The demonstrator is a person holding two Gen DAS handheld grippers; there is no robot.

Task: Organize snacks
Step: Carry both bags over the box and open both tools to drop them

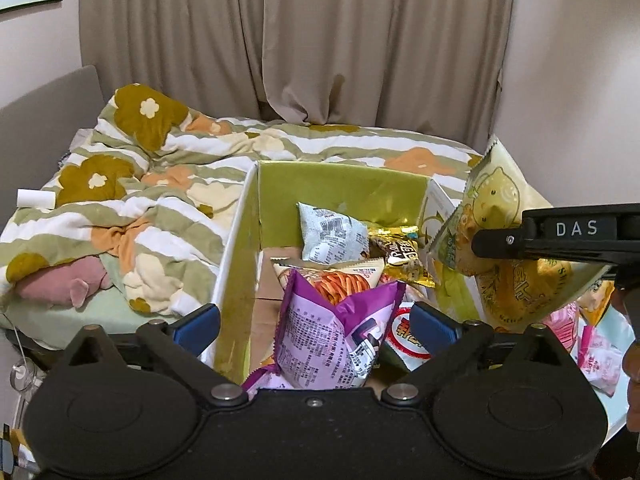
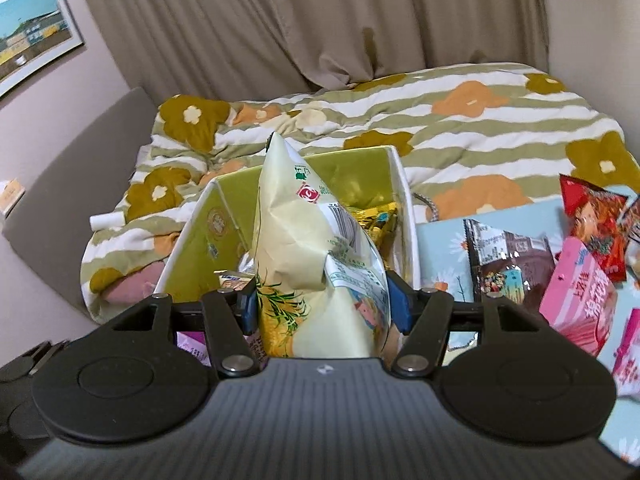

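A cardboard box with green inner walls (image 1: 340, 184) stands open in front of the bed. In it lie a purple snack bag (image 1: 320, 356), a bag of orange sticks (image 1: 344, 280), a grey-white bag (image 1: 332, 236) and a gold one (image 1: 400, 256). My left gripper (image 1: 316, 328) is open wide over the box, its blue pads well clear of the purple bag on both sides. My right gripper (image 2: 324, 306) is shut on a pale yellow snack bag (image 2: 304, 248), held upright over the box (image 2: 192, 236). In the left wrist view that yellow bag (image 1: 496, 200) hangs at the box's right wall under a right finger (image 1: 560, 236).
Right of the box, a light blue floral surface (image 2: 440, 248) carries more snacks: a dark brown bag (image 2: 508, 264), pink packs (image 2: 576, 312) and a red bag (image 2: 592, 220). Behind is a bed with a flowered quilt (image 2: 480, 132), a white tube (image 1: 35, 199), a pink plush (image 1: 56, 288) and curtains.
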